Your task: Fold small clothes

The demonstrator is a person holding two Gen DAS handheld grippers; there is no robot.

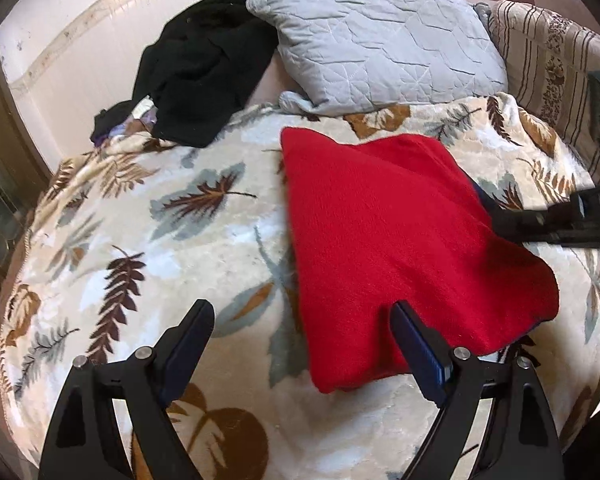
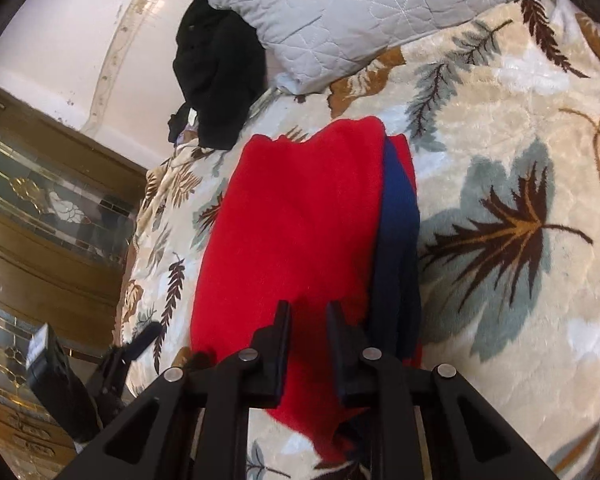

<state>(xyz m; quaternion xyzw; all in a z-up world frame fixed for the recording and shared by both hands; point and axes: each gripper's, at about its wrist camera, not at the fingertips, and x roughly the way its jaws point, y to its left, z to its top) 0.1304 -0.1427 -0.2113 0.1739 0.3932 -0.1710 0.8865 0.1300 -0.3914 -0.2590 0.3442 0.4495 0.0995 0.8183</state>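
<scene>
A red fleece garment (image 1: 400, 232) lies folded on the leaf-print blanket (image 1: 160, 240). A dark blue layer (image 2: 396, 240) shows along its right edge in the right wrist view. My left gripper (image 1: 302, 306) hangs open just above the garment's near left corner, with its right finger (image 1: 416, 336) over the red cloth and nothing pinched. My right gripper (image 2: 309, 308) hovers over the garment's near end. Its jaws are almost together, and only flat red cloth shows in the slit. In the left wrist view the right gripper (image 1: 556, 220) reaches in from the right at the garment's edge.
A grey quilted pillow (image 1: 380, 40) and a black heap of clothes (image 1: 204, 68) lie at the head of the bed by the white wall. A striped cushion (image 1: 548, 64) sits far right. A wooden cabinet with glass panels (image 2: 40, 208) stands beside the bed.
</scene>
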